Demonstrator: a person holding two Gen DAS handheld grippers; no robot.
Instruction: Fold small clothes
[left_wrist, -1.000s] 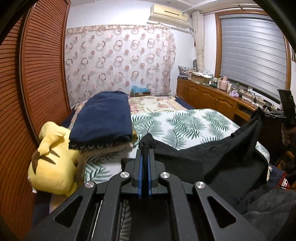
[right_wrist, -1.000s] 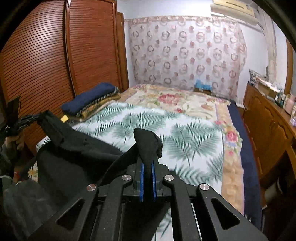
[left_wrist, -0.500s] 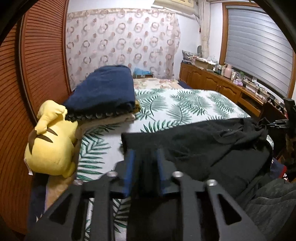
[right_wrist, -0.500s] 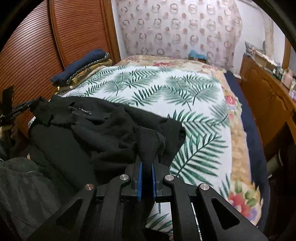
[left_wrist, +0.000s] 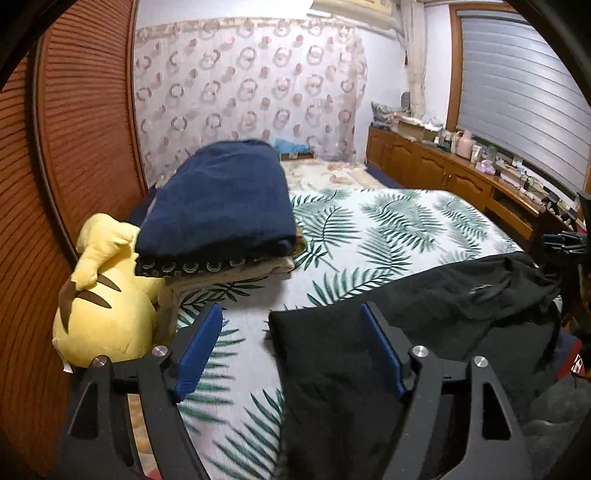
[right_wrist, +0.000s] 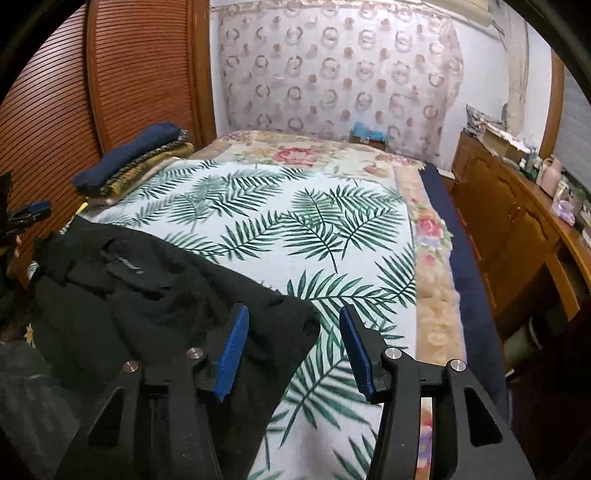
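The black fabric garment (left_wrist: 424, 332) lay spread along the near edge of the bed (right_wrist: 295, 229), covered in a palm-leaf sheet. Both jaws had just been opening: the left hand-held gripper (left_wrist: 291, 347) stood wide, cloth beneath but unpinched; the right hand-held gripper (right_wrist: 291, 347) stood half apart over the garment's corner, gripping nothing. The laying-out step appeared complete; the next move likely calls for regrasping an edge to fold. Farther off, at the bed's left edge, sat a folded navy blanket stack (left_wrist: 221, 206).
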